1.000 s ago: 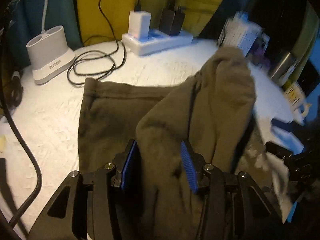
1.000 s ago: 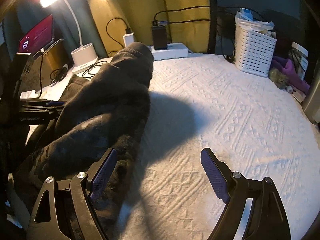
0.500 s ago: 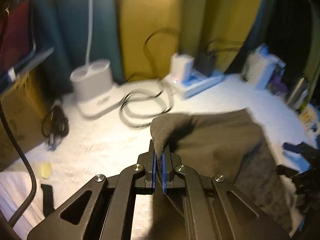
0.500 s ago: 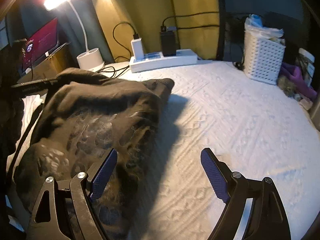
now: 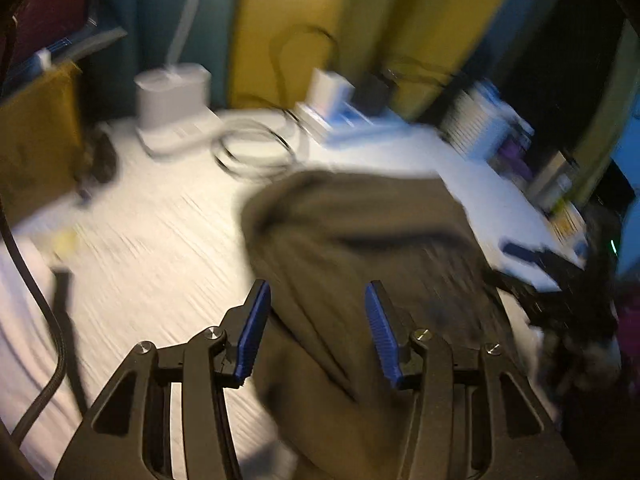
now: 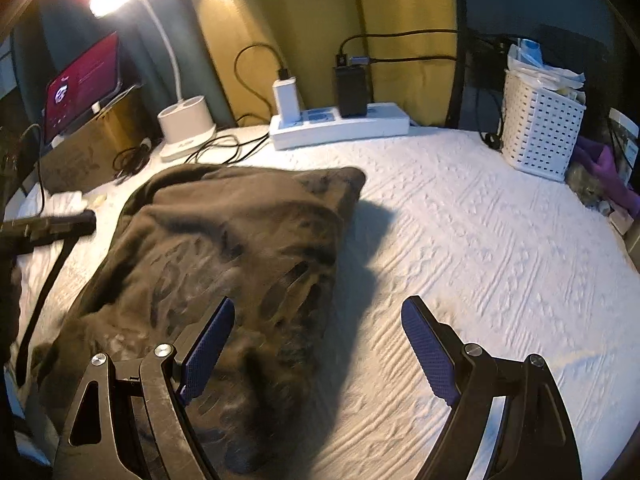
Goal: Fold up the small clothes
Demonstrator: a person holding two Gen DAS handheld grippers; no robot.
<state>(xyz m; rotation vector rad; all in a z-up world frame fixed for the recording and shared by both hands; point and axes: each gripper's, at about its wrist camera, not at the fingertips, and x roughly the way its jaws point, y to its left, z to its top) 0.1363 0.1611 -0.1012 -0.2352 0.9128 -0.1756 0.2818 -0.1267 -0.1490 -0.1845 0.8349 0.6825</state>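
Fingers of the left gripper (image 5: 316, 330), black with ribbed blue pads, stand spread apart with nothing clamped between them; the left wrist view is motion-blurred, so whether a pad touches cloth cannot be told. Directly ahead of and beneath this gap lies the dark olive-brown fleece garment (image 5: 360, 248), bunched in a loosely folded heap on the white textured bedspread (image 5: 152, 240). Fingers of the right gripper (image 6: 318, 346) are likewise wide apart and hold nothing; the left pad sits over the near edge of the same garment (image 6: 240, 248), the right pad over bare bedspread (image 6: 480, 240). In the right wrist view the garment covers the left half of the bedspread, its far corner pointing toward the white power strip (image 6: 340, 126), and it casts a shadow to its right. A black bar of the left gripper (image 6: 48, 224) shows at the garment's left edge. On the power strip stand a white charger block (image 6: 286, 98) and a black adapter (image 6: 351, 90), each with a black cable. Left of the strip is the white round base of a lit gooseneck lamp (image 6: 186, 128), with coiled black cables (image 6: 224, 148) beside it. Further left a tablet with a red screen (image 6: 84, 84) leans on a brown box. At far right a white perforated plastic basket (image 6: 540, 136) stands beside purple cloth (image 6: 608, 172). Yellow and teal curtains (image 6: 320, 20) hang behind.
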